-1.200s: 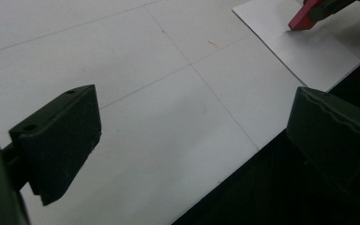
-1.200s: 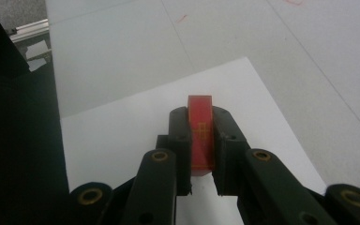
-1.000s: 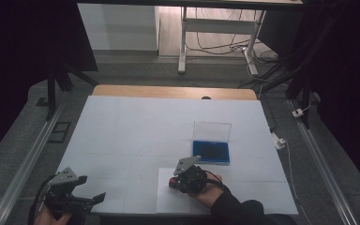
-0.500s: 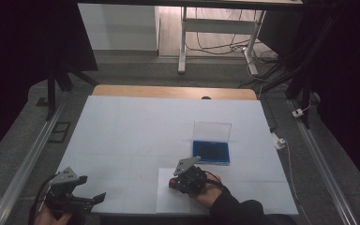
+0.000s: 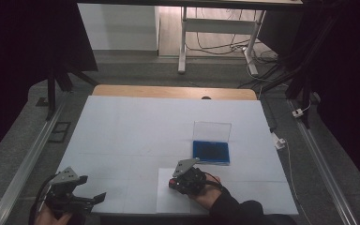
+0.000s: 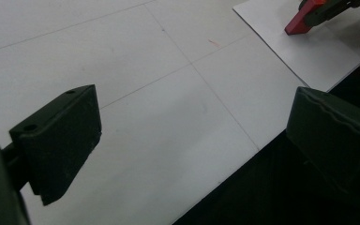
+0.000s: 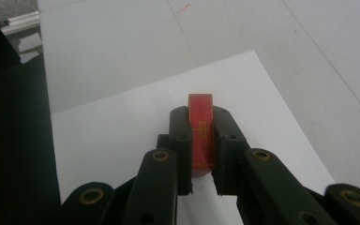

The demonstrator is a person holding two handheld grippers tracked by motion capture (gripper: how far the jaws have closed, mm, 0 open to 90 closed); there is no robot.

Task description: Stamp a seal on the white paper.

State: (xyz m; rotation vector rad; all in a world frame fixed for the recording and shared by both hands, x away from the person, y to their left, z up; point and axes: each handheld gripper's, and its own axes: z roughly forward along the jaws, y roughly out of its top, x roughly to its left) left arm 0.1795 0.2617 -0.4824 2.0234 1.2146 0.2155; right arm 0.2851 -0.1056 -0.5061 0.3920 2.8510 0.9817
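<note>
Right gripper (image 5: 174, 182) over the sheet of white paper (image 5: 168, 201) at the near edge of the table (image 5: 136, 126), right of centre, jaws clamped on a red block (image 7: 201, 133). Block held upright between the black jaws, thin yellow markings on its face, far end poking out past the jaw tips in the right gripper view. From the left gripper view, the same red block (image 6: 304, 21) tilted, its lower corner at or just above the paper; contact not certain. Right hand (image 5: 206, 190) wrapped around the gripper body from the near right, dark sleeve running off the near edge, gripper pointing toward the left. Just beyond it, toward the far right, a blue tray (image 5: 211, 151) with a clear lid (image 5: 211, 131) standing upright at its far side. Left gripper (image 5: 91, 199) at the near left corner of the table, held low, pointing right toward the paper, grey plate on top, jaws wide apart and holding nothing. Left hand (image 5: 51, 216) gripping it from below at the near edge, mostly cut off. In the left gripper view, bare white table surface between the two black jaws, dark table edge under the right one. The two grippers well apart.
</note>
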